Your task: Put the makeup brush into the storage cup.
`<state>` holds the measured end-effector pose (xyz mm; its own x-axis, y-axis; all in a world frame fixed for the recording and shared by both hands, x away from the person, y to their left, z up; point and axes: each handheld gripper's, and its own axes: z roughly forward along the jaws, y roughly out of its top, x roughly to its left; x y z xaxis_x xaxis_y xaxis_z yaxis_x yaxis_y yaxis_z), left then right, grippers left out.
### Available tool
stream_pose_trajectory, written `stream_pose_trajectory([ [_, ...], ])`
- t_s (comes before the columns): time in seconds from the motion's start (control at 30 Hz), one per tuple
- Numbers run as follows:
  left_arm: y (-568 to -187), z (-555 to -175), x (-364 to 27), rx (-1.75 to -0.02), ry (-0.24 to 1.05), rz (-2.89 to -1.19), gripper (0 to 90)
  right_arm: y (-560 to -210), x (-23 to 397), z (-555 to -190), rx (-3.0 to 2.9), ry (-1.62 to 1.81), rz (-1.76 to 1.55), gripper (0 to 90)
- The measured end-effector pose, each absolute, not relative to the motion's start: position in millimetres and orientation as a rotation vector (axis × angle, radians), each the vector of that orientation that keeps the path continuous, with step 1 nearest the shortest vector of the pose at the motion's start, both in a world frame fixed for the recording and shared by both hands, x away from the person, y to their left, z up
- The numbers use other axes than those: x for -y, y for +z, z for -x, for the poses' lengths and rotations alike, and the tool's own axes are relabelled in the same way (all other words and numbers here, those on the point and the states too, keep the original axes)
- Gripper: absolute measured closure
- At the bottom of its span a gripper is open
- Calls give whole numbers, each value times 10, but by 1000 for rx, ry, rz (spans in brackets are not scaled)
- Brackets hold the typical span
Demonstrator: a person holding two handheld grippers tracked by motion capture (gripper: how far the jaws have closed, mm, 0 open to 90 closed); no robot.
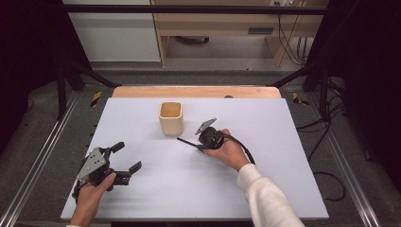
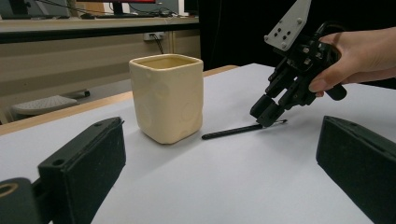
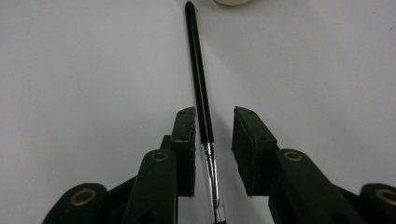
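In the high view, a white table (image 1: 265,189) is seen, with a cream cup (image 1: 170,118) standing upright on its far middle part; the right gripper (image 1: 200,144) is held by the right hand (image 1: 228,150) just to the right of the cup and is pointed down and to the left; a thin black brush (image 1: 187,141) is lying flat on the table under its tip, and its free end is pointed towards the cup without touching it; the left gripper (image 1: 128,158) is held by the left hand (image 1: 91,197) at the near left corner, well apart from the cup, and its jaws are spread wide with nothing between them

In the left gripper view, the two black pads (image 2: 84,161) are seen far apart at the bottom, and nothing is held; the cup (image 2: 167,97) is standing behind them on the table (image 2: 210,186); the brush (image 2: 233,132) is lying to the right of the cup, and the right gripper (image 2: 267,117) is lowered onto its far end

In the right gripper view, the brush (image 3: 201,93) is seen between the fingers (image 3: 186,140); its silver ferrule is near the left pad, and a gap is left to the right pad; the jaws are narrowed but the brush is not yet pressed from both sides; the brush is resting on the table (image 3: 84,70), and the edge of the cup (image 3: 233,2) is just visible beyond its tip
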<state>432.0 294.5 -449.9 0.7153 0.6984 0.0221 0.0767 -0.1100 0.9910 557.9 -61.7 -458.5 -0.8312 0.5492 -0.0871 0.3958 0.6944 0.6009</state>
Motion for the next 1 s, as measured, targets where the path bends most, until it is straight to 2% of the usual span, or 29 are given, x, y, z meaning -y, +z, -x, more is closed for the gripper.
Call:
stream_pose_trajectory([
  [0.4, -4493, -4318, -2953, -643, 593, -1611, 12, -4620, 607, -5602, -2657, 818, -773, 761],
  [0.63, -4496, -4321, -2948, -642, 593, -1620, 12, -4628, 610, -5615, -2675, 816, -786, 826],
  [1.0, -4494, -4319, -2930, -639, 598, -1624, 12, -4579, 629, -5583, -2693, 832, -752, 835],
])
